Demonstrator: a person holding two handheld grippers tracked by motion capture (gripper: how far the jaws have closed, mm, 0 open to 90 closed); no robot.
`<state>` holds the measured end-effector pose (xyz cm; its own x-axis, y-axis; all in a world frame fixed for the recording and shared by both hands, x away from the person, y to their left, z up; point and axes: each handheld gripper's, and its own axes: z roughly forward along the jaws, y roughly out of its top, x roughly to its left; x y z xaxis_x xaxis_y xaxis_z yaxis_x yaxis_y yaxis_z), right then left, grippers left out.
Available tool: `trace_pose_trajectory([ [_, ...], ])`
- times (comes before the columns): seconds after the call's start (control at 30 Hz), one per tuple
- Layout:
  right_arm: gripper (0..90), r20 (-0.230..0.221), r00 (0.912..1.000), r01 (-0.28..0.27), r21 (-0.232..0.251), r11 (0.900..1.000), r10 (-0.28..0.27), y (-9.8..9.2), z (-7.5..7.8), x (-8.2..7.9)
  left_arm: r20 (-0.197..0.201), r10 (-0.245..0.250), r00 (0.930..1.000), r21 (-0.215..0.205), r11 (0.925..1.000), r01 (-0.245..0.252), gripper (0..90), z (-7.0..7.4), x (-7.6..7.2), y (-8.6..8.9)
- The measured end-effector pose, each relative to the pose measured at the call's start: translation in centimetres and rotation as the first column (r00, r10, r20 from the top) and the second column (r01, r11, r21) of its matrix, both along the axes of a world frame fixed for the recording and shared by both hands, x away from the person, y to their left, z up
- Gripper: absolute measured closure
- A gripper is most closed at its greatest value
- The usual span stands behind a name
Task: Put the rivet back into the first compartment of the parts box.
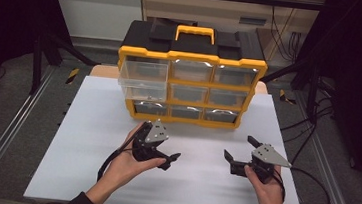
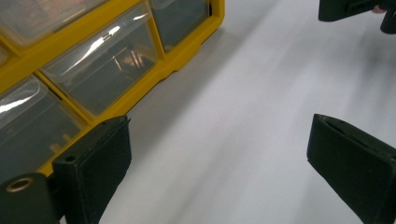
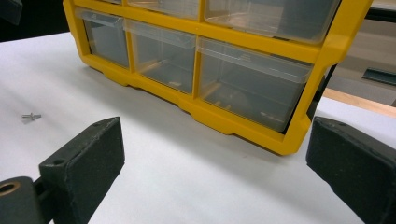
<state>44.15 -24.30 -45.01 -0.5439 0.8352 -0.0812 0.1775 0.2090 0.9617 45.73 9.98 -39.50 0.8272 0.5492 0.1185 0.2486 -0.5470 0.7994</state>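
left gripper [image 1: 171, 160]: jaws wide, empty | right gripper [image 1: 228, 157]: jaws wide, empty | yellow-and-black plastic drawer organiser [image 1: 191, 78]: far centre of white table [image 1: 85, 138], upper-left clear drawer [image 1: 144, 76] pulled out | small metal screw [image 3: 31, 116]: on table, near the organiser

Lab test rig, aluminium frame rails [image 1: 10, 131], trailing cables [image 1: 312, 129], white tabletop [image 1: 90, 138]

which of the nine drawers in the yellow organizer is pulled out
The top-left drawer of the organizer, seen from the high view. Its clear front juts forward past the yellow frame, while the other eight sit flush in their slots.
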Motion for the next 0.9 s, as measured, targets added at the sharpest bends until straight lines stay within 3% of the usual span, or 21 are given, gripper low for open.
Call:
trace_pose_trajectory([
  [0.3, 4.3, 0.001, 1.0000, 0.000, -0.001, 1.000, 0.000, 0.0, 0.0, 0.0, -0.024, 0.020, 0.9995, 0.026, 0.9995, -0.019, 6.8, -0.9, 0.4, 0.7],
  [0.53, 4.3, 0.003, 1.0000, -0.002, 0.001, 1.000, 0.002, 0.0, 0.0, 0.0, -0.033, 0.038, 0.9987, 0.072, 0.9967, -0.036, 7.0, -1.4, 0.8, 1.2],
  [0.9, 4.3, 0.003, 1.0000, -0.002, 0.001, 1.000, 0.002, 0.0, 0.0, 0.0, -0.069, 0.079, 0.9945, 0.090, 0.9932, -0.073, 7.1, -2.0, 1.3, 1.8],
])
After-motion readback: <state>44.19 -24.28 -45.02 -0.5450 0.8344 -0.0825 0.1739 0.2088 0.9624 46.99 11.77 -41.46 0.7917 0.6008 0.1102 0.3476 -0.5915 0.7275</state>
